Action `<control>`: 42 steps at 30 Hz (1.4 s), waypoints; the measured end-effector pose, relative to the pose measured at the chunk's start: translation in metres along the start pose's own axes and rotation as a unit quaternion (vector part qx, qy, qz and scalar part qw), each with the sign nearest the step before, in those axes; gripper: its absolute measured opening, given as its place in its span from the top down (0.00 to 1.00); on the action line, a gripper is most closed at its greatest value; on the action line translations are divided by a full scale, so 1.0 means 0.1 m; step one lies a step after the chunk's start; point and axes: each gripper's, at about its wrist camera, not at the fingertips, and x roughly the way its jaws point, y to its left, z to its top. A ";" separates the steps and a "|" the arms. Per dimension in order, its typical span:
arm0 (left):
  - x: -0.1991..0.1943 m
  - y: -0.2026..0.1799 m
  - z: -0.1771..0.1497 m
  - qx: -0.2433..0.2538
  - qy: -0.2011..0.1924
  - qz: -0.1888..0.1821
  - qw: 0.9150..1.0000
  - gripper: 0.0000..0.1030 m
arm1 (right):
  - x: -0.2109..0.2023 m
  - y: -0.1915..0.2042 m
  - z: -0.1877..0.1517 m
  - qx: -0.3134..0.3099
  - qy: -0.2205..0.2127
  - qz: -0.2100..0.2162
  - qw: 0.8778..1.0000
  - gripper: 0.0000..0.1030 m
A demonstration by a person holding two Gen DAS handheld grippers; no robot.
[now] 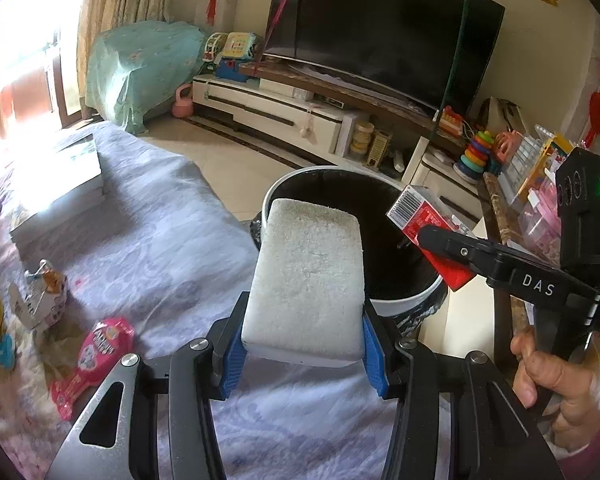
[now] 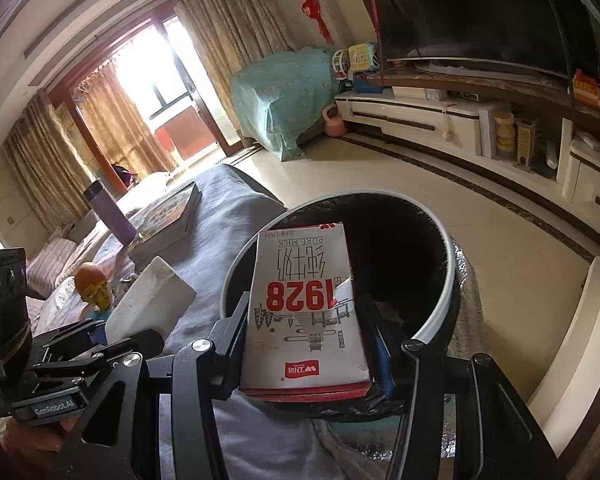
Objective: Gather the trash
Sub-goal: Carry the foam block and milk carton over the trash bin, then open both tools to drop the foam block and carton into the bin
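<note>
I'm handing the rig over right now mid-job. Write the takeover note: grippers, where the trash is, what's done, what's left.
Left gripper: shut on the white foam block, at the near rim of the trash bin.
Right gripper: shut on the milk carton, over the bin's opening.
Done: both pieces carried to the bin.
Left: release both, then fetch the pink wrapper and the torn carton from the cloth-covered table.

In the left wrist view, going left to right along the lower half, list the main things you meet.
Torn small carton → pink wrapper → white foam block in the left gripper → red milk carton → person's hand.
</note>
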 end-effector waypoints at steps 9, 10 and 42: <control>0.17 -0.11 0.16 0.010 0.005 0.000 1.000 0.54 | 0.05 -0.14 0.09 -0.001 0.002 -0.010 1.000 0.50; 0.19 -0.12 0.18 0.011 0.006 -0.001 1.000 0.54 | 0.07 -0.15 0.11 -0.002 0.003 -0.011 1.000 0.50; 0.63 -0.28 0.43 0.022 0.029 0.009 0.999 0.53 | 0.29 -0.31 0.32 -0.002 0.024 -0.019 1.000 0.50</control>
